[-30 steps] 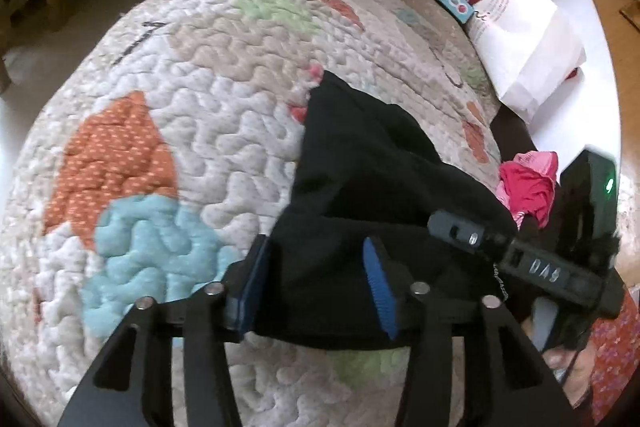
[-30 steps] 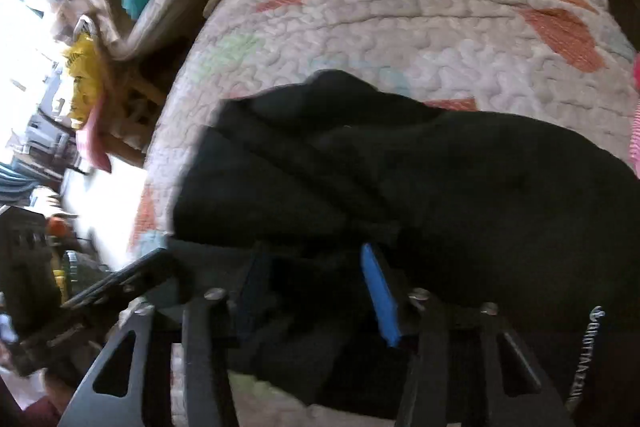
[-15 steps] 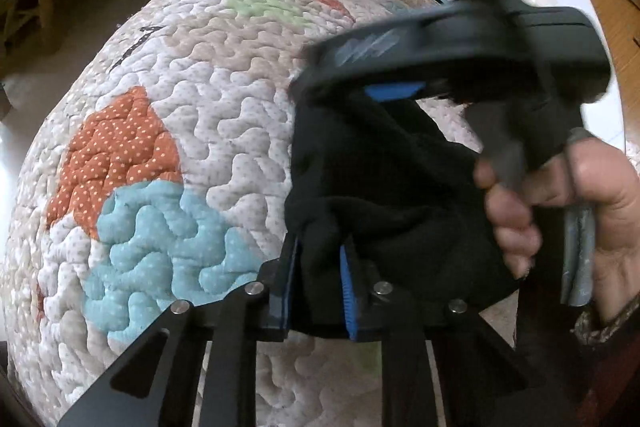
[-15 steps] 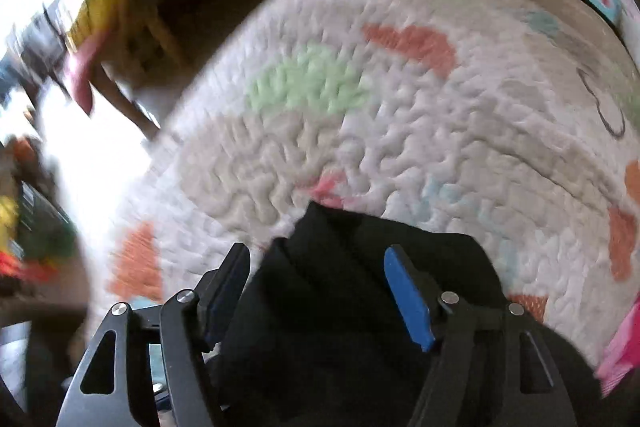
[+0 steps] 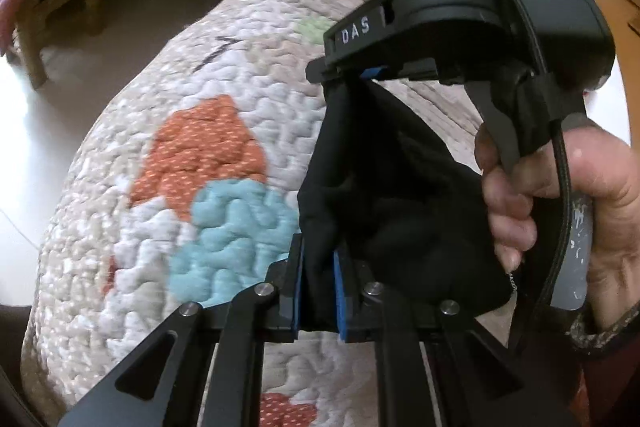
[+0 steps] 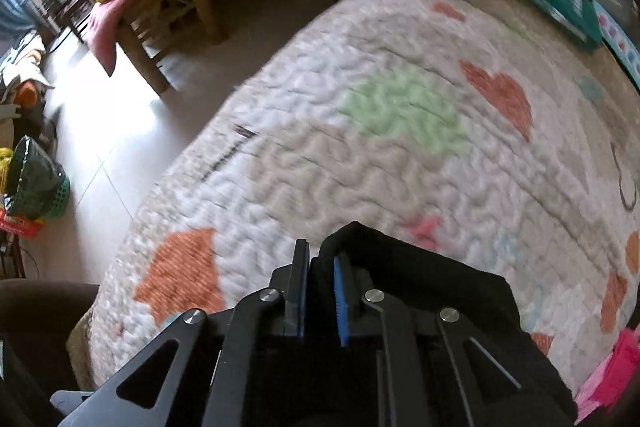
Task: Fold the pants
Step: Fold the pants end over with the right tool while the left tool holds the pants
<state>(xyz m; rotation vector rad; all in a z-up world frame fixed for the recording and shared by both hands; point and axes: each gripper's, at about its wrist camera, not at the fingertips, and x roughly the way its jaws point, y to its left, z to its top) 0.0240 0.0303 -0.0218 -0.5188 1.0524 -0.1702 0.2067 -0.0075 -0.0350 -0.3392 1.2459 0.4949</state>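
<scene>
Pants (image 5: 384,203): black, bunched, held up above a quilted bed cover (image 5: 208,163). Left tool (image 5: 319,291): blue pads narrowed on a lower fold of the cloth. Right tool (image 6: 322,291): pads pinched on an upper corner of the same cloth; person's hand (image 5: 568,203) grips its handle. Pink garment (image 6: 612,371) at the quilt's right edge.

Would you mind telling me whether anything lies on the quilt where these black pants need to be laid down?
Nothing visible does. Both the left hand-held gripper and right hand-held gripper already clamp the black pants, and the quilt ahead shows bare.
</scene>
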